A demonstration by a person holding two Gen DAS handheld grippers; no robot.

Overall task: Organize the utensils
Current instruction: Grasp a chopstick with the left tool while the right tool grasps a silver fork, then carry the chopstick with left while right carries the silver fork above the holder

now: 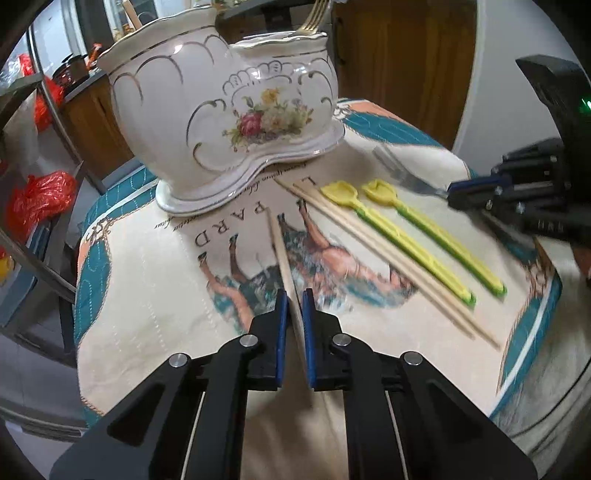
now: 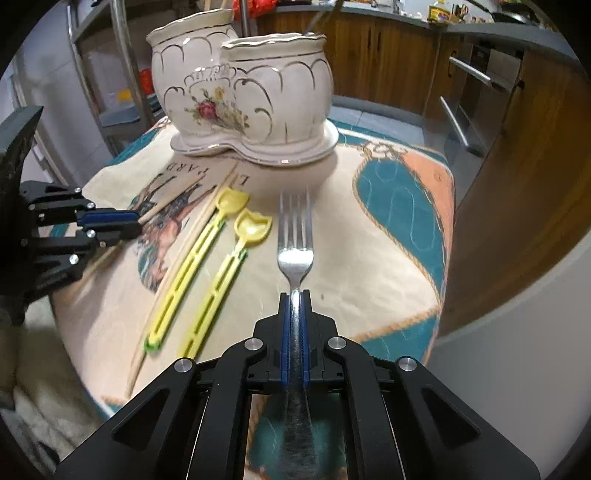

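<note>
My left gripper [image 1: 293, 293] is shut on a wooden chopstick [image 1: 279, 251] whose tip points toward the white floral ceramic holder [image 1: 221, 122] at the back of the table. My right gripper [image 2: 294, 293] is shut on the handle of a steel fork [image 2: 295, 236], its tines toward the holder [image 2: 251, 92]. Between the two grippers lie a pair of chopsticks [image 1: 369, 251] and two yellow-green plastic spoons [image 1: 410, 247] [image 1: 447, 240]. The right wrist view shows the left gripper [image 2: 138, 221] at the left edge. The right gripper [image 1: 448, 192] appears at the right of the left wrist view.
A printed horse tablecloth [image 1: 166, 295] covers the round table. A gold fork [image 1: 314, 18] stands in the holder's right pot. Red plastic bags [image 1: 40, 199] and a metal rack sit left of the table; wooden cabinets [image 2: 517, 184] stand behind and to the right.
</note>
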